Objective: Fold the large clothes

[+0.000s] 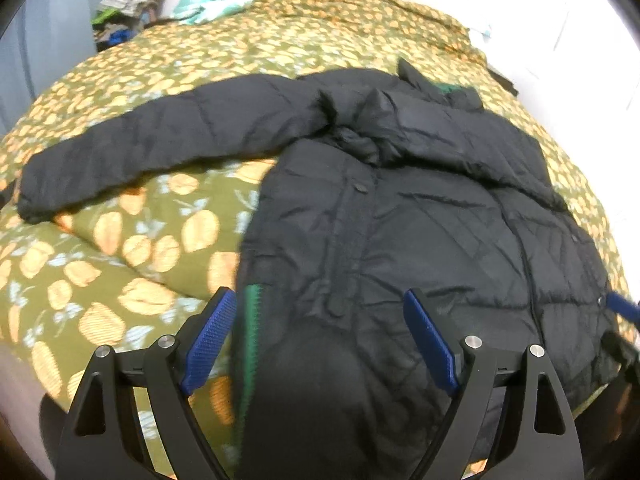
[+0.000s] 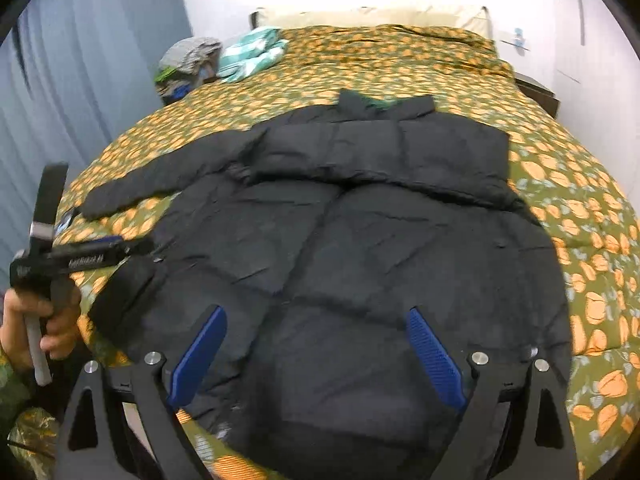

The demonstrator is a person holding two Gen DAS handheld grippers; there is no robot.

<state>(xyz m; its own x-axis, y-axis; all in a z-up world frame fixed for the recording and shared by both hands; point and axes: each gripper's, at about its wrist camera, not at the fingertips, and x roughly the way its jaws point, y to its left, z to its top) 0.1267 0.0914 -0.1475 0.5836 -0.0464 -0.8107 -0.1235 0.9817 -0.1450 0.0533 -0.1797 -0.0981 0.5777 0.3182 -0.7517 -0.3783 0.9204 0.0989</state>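
Observation:
A black puffer jacket (image 1: 420, 216) lies spread on the bed, collar at the far end; it also shows in the right wrist view (image 2: 360, 240). Its left sleeve (image 1: 132, 148) stretches out to the left. The other sleeve lies folded across the chest (image 2: 384, 152). A green lining strip (image 1: 251, 320) shows at the jacket's left hem edge. My left gripper (image 1: 320, 308) is open above the hem, at the left edge. My right gripper (image 2: 316, 324) is open above the hem's middle. The left gripper also shows in the right wrist view (image 2: 100, 252), at the jacket's left edge.
The bed has an olive cover with orange fruit print (image 1: 120, 256). A pile of clothes (image 2: 188, 60) and a teal-and-white cloth (image 2: 252, 56) sit at the far left corner. Grey curtains (image 2: 80, 80) hang left. A dark nightstand (image 2: 536, 92) stands far right.

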